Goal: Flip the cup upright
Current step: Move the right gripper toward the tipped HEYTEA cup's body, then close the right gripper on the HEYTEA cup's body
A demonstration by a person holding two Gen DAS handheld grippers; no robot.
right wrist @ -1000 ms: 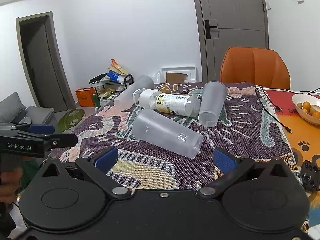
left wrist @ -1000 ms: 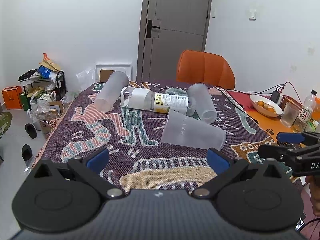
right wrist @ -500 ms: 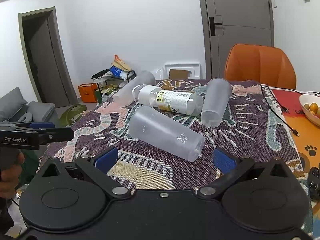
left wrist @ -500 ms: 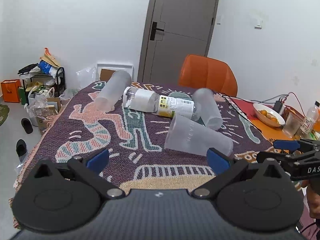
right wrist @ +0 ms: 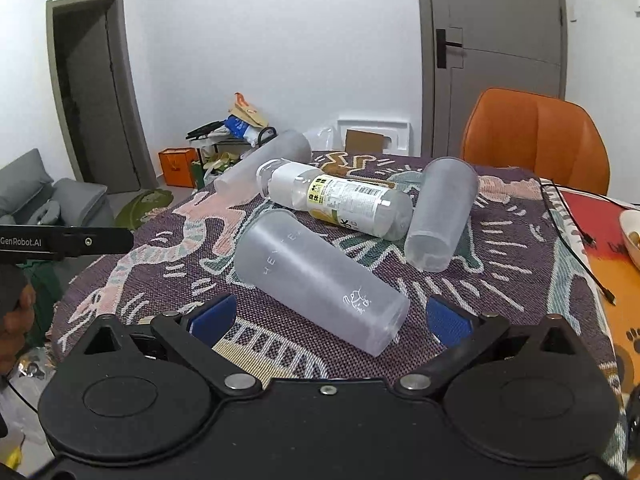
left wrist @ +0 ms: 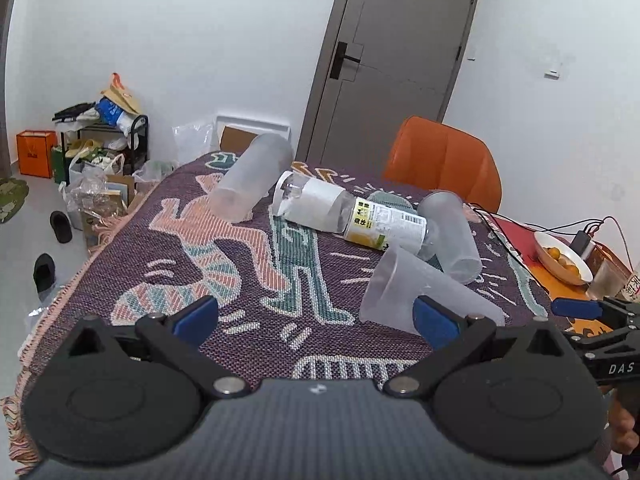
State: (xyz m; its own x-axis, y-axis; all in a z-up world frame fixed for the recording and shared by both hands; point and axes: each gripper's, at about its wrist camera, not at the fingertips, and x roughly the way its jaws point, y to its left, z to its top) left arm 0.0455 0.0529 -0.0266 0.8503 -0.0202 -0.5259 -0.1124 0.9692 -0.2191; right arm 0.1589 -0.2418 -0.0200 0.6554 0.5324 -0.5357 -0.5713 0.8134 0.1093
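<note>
Three frosted plastic cups lie on their sides on the patterned cloth. The nearest cup (right wrist: 316, 280) lies just ahead of my open right gripper (right wrist: 330, 318), its base between the blue pads; it also shows in the left wrist view (left wrist: 424, 296). A second cup (right wrist: 442, 212) lies to the right, a third cup (right wrist: 264, 164) at the far left. My left gripper (left wrist: 316, 318) is open and empty, left of the nearest cup's open mouth.
A labelled plastic bottle (right wrist: 340, 202) lies between the cups. An orange chair (right wrist: 536, 140) stands behind the table. A bowl of oranges (left wrist: 562, 262), a glass and cables sit at the right. The table's left edge drops to a cluttered floor.
Both grippers have moved forward toward the nearest cup, which now looks larger. The left gripper has tilted and shifted left. The cups and bottle have not moved.
</note>
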